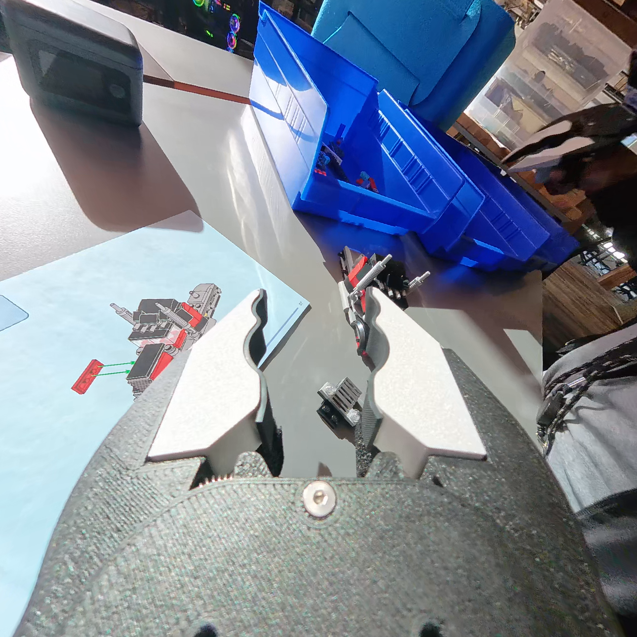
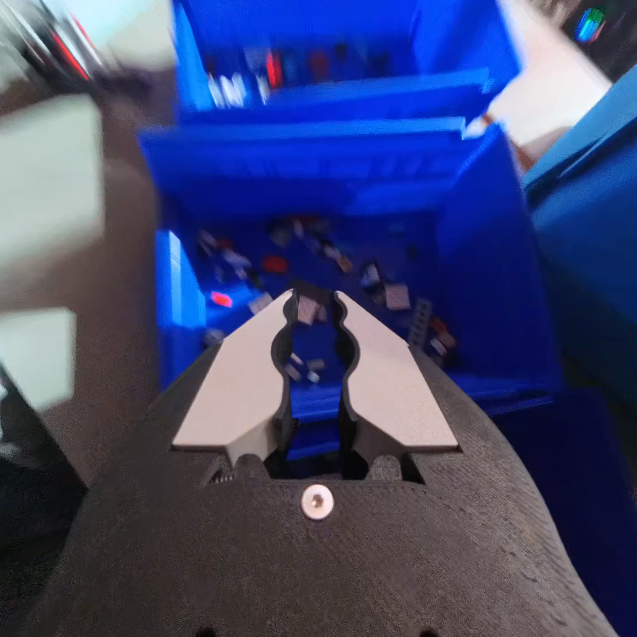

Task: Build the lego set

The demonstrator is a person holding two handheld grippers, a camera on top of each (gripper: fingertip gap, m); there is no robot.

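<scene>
Bins point(image 1: 406, 165) bright blue, ribbed walls; loose bricks point(image 2: 275, 263) inside red, grey, black, white, blurred. Counter point(image 1: 213, 144) matte grey, one dark red stripe near far edge. Booklet point(image 1: 69, 344) pale blue page, model printed in red, black, grey, with green arrows. Model point(image 1: 365, 275) red, black, light grey. Small piece point(image 1: 339, 400) grey grille on black. Fingers point(image 1: 220, 372) light grey, black pads; gripper bodies black, speckled. Box point(image 1: 76, 62) at far corner black.
</scene>
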